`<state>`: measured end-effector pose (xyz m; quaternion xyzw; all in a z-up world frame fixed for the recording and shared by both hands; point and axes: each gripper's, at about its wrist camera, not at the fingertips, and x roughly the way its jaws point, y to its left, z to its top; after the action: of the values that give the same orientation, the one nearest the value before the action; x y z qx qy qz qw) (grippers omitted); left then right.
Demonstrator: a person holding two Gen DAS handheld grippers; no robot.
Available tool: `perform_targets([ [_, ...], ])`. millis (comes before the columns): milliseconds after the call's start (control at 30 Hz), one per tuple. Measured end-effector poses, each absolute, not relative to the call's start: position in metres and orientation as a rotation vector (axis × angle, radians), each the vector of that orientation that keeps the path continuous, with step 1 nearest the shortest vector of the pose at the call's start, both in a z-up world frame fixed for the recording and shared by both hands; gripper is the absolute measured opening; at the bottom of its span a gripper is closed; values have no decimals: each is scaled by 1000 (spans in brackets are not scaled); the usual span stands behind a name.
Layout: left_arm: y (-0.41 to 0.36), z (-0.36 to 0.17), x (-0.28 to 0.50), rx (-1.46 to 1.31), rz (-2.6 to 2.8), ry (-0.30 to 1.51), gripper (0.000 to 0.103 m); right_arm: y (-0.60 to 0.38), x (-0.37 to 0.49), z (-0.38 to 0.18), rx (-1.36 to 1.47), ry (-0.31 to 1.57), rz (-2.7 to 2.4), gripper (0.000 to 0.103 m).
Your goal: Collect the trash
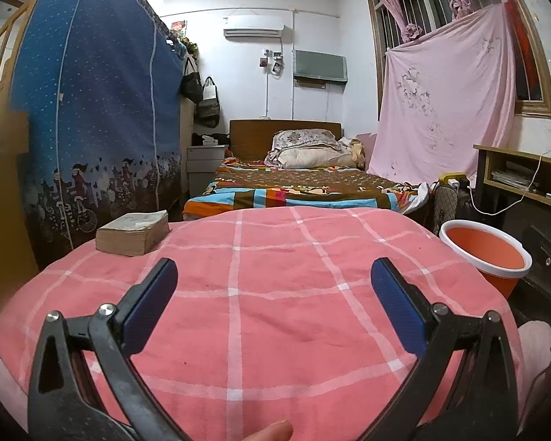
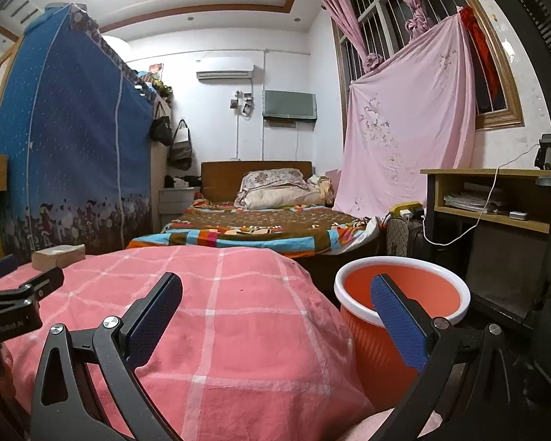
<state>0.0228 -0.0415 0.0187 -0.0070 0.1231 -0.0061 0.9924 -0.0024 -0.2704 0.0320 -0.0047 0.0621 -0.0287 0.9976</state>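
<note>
I have both grippers hanging low over the pink checked cloth that covers the worktop, and both stand wide open with nothing between the pads. From my left gripper I see only bare cloth ahead, with a thick old book lying flat ahead and to its left, near the far left corner; its long axis seems to run across my line of sight, pages' edge towards me. I see no wrapper, scrap or other trash anywhere on the cloth in either view, so I cannot say which way the trash lies or how it points. The one fixed target is the orange bin with the white rim, standing upright off the cloth's right edge with its mouth open upward. It sits just ahead of my right gripper, whose right finger overlaps the rim in that view, while from the left gripper it is well off to the right. I judge the right gripper nearer for any drop.
</note>
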Motion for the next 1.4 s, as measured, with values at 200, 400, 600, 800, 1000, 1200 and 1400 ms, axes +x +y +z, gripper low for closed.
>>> perform_targets([
  [200, -38, 20, 23, -27, -3, 245, 88, -270, -1, 31, -18, 133, -54, 103],
  [400, -36, 21, 22, -32, -2, 244, 88, -270, -1, 31, -17, 133, -55, 103],
  [600, -36, 21, 22, -33, -3, 244, 88, -267, -1, 30, -16, 135, -56, 103],
  [800, -36, 21, 22, -35, -4, 246, 88, -268, -1, 30, -14, 138, -57, 103],
  [1000, -37, 22, 22, -34, -4, 244, 88, -268, -1, 30, -14, 138, -58, 103],
  [1200, -36, 22, 22, -35, -3, 244, 88, -269, -1, 30, -14, 139, -58, 103],
  [1400, -36, 22, 22, -34, -3, 244, 88, -269, -1, 30, -14, 139, -58, 103],
])
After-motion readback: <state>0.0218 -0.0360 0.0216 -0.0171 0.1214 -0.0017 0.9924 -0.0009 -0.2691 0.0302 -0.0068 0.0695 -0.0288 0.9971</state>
